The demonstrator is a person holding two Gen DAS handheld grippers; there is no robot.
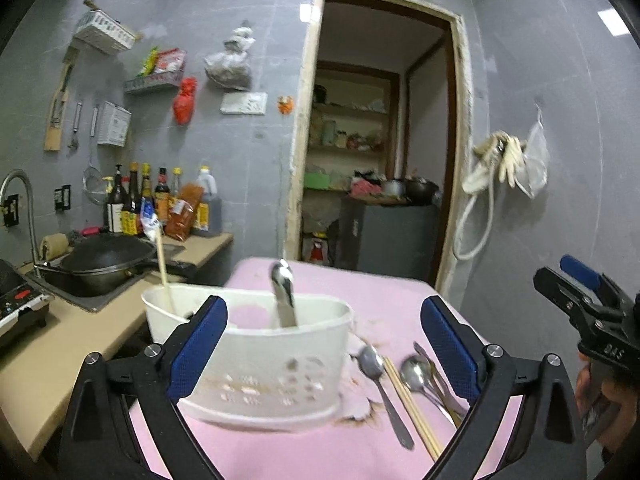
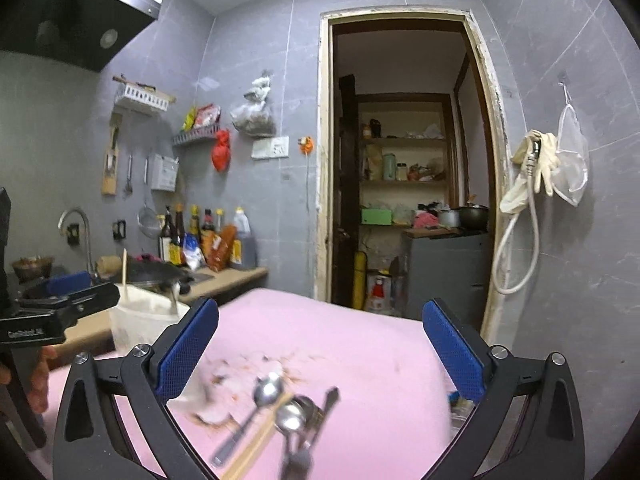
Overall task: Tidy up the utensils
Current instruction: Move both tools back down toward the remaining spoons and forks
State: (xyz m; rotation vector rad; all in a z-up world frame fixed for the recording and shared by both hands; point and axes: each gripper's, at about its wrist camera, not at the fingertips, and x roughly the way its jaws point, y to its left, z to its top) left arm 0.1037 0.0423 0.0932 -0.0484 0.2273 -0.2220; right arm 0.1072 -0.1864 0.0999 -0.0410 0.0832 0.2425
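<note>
A white perforated utensil holder [image 1: 256, 364] stands on the pink table [image 1: 372, 292], just ahead of my left gripper [image 1: 323, 308]. That gripper is open and its pads do not touch the holder. A metal spoon [image 1: 282, 296] and a wooden chopstick [image 1: 163, 268] stand inside the holder. Right of it lie a spoon [image 1: 378, 372], chopsticks [image 1: 412, 408] and more spoons [image 1: 420, 372]. My right gripper [image 2: 320, 306] is open above this loose pile of utensils [image 2: 280, 412], holding nothing. In the right wrist view the holder [image 2: 140, 320] is at the left, behind the left gripper [image 2: 76, 292].
A counter [image 1: 60, 344] runs along the left with a wok in the sink [image 1: 104, 264], sauce bottles [image 1: 160, 200] and a cooker [image 1: 16, 304]. The table cover is torn and stained [image 1: 360, 416] beside the holder. A doorway [image 1: 380, 140] opens behind the table; a hose and gloves [image 1: 500, 160] hang at the right.
</note>
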